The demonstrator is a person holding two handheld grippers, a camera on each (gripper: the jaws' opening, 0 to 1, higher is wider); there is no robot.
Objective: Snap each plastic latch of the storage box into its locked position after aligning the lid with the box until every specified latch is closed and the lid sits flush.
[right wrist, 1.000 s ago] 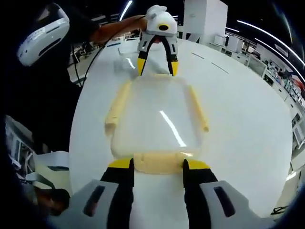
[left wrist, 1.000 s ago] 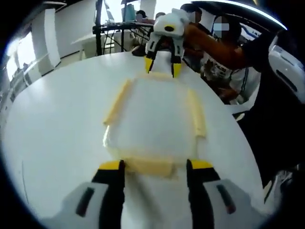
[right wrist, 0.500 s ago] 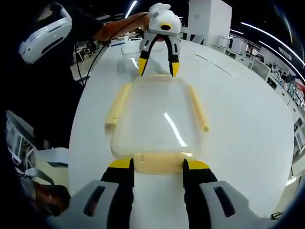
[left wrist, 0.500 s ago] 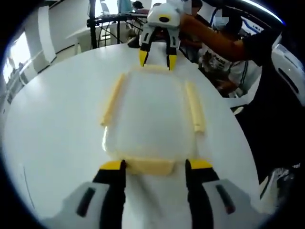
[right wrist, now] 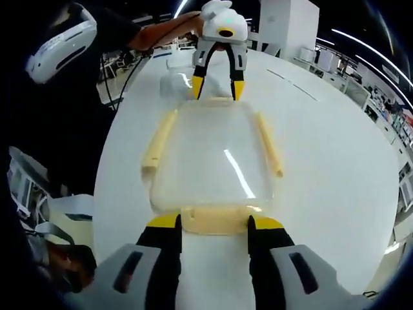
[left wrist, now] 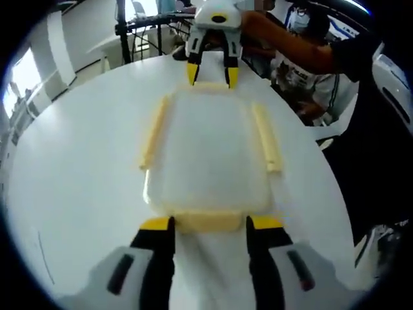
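A see-through plastic storage box (left wrist: 206,155) with round corners sits in the middle of a smooth, round white table (left wrist: 77,161). It has long, pale yellow latches (right wrist: 158,139) on its sides. The left gripper (left wrist: 208,226) has its yellow-tipped fingers apart, one at each end of the near latch. The right gripper (right wrist: 213,225) does the same at the other end of the box.

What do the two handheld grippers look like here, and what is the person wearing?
Both the left gripper and the right gripper have grey bodies with dark slots, black jaws and yellow tips. Seen from the front, each has a white rounded housing. The person wears a dark short sleeve.
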